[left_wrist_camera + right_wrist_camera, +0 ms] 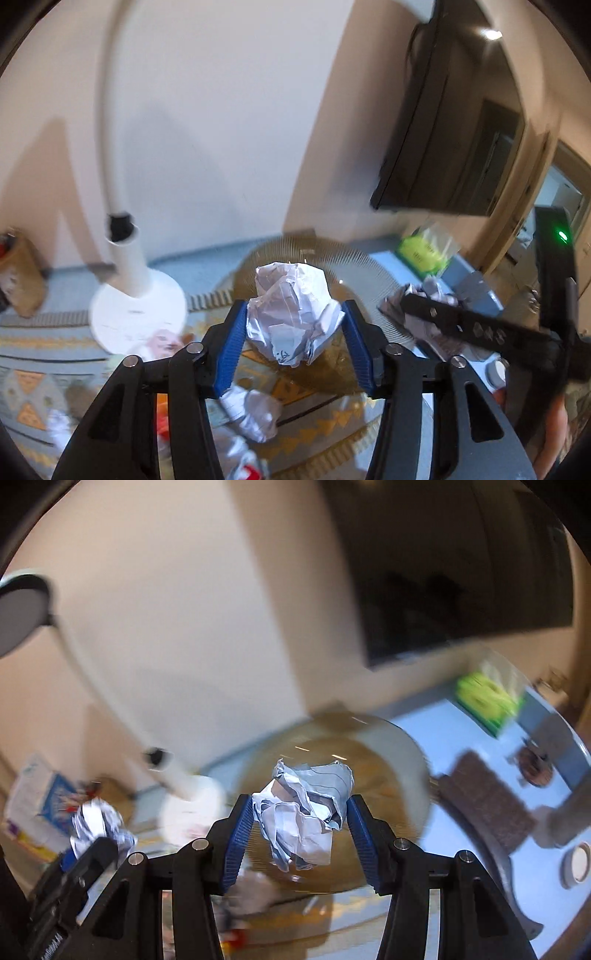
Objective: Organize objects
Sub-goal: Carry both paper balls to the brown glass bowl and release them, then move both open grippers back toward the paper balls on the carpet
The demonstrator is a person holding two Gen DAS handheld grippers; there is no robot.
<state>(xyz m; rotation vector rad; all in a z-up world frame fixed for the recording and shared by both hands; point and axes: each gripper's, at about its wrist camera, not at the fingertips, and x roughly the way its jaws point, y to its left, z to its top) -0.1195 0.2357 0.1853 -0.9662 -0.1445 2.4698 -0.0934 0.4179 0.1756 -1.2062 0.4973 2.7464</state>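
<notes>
My left gripper pinches a crumpled paper ball between its blue pads, and my right gripper pinches a second paper wad in the same way; each wad fills the gap between the pads and bulges above and below them. Both loads hang in the air above the near part of a round amber glass bowl, whose ribbed rim curves behind and to either side of the held paper, so the bowl lies directly ahead of and beneath each gripper. The wads are roughly round, with no clear long axis. In the left view my right gripper appears at the right edge, just beside the bowl's right rim; in the right view my left gripper shows at the lower left. The two stand close, side by side, neither plainly nearer the bowl. I judge the coming move to be a release into the bowl, which needs the paper inside the rim line. Loose paper wads lie on the patterned bench cloth near me, below the grippers. A white lamp base stands left of the bowl, a green packet far right, and a brown pad right of the bowl. Open room is mainly above the bowl; both views are blurred.
</notes>
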